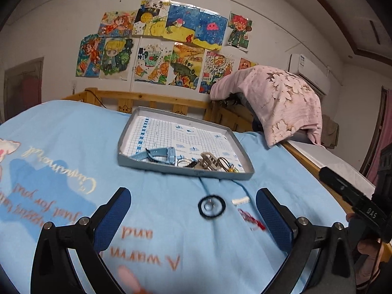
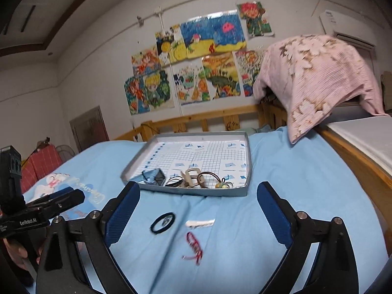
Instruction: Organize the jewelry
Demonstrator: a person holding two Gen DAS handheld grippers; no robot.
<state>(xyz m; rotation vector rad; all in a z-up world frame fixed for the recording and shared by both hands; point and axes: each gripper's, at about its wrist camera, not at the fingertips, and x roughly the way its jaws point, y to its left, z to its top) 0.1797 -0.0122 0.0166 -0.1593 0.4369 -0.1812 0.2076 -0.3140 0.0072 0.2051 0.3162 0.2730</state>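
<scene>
While several pieces — a blue watch strap (image 1: 156, 153), hair clips (image 1: 208, 160), hair ties — already lie in the grey tray (image 1: 186, 170), I judge the job part done: a black ring (image 1: 212, 205), white clip (image 1: 240, 200) and red string (image 1: 252, 219) remain on the blue sheet (image 1: 73, 161). Both my left gripper (image 1: 193, 216) and right gripper (image 2: 198, 216) gape wide, holding nothing.

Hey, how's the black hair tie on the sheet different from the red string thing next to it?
The black hair tie is a closed ring lying flat; the red string piece is a loose, tangled strand. The hair tie encircles a small shiny item; the red piece encircles nothing. Both lie on the blue sheet, outside the grey tray.
</scene>
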